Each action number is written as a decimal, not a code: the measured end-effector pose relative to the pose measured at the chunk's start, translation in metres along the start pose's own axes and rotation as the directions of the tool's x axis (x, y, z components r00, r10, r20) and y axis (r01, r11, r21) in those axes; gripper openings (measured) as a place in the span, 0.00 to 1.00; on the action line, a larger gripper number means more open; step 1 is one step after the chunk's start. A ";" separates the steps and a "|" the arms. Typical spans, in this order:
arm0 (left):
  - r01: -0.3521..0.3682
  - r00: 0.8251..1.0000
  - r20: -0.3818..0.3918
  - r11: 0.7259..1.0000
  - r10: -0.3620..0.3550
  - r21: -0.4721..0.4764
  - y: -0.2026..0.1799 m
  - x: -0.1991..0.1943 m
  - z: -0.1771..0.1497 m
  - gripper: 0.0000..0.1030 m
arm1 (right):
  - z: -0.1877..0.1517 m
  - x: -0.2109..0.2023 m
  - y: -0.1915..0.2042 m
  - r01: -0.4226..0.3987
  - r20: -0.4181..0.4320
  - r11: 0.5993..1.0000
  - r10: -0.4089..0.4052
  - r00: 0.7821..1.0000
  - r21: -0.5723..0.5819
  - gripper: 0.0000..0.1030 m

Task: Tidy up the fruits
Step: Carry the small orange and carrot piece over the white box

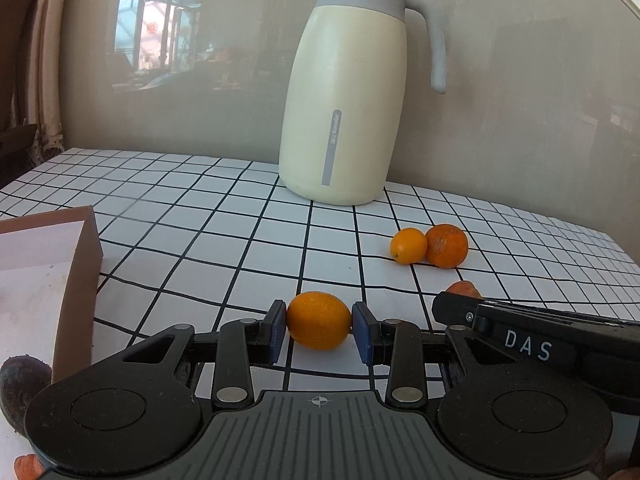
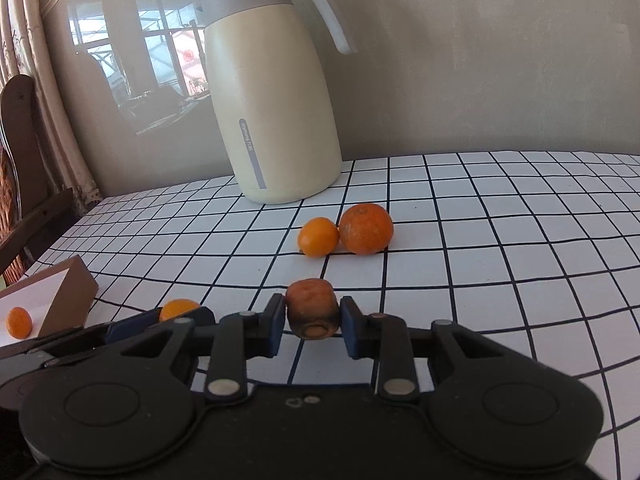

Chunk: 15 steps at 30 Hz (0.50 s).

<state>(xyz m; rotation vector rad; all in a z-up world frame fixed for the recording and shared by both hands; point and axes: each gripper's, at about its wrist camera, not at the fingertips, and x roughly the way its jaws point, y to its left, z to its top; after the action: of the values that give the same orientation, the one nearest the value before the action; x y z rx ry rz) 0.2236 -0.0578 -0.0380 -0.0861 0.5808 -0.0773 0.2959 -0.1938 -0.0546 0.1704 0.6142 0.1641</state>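
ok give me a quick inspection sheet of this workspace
surface: table with grid-pattern cloth.
job's things: small orange fruit in left claw; brownish carrot-like stub in right claw; small orange touching larger orange; cardboard box holding one orange.
clutter: cream thermos jug; dark fruit beside box.
grippers: both shut on their items.
cables: nothing seen.
surroundings: wall, curtain, chair.
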 end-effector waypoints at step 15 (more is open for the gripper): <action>0.027 0.998 0.053 0.996 -0.032 0.080 0.009 -0.053 -0.016 0.35 | -0.027 -0.049 0.012 0.020 0.046 1.000 -0.020 0.999 0.000 0.20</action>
<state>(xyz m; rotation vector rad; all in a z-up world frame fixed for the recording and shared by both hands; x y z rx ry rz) 0.1714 -0.0449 -0.0236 -0.0200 0.5217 -0.1261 0.2394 -0.1888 -0.0469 0.1671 0.5700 0.1406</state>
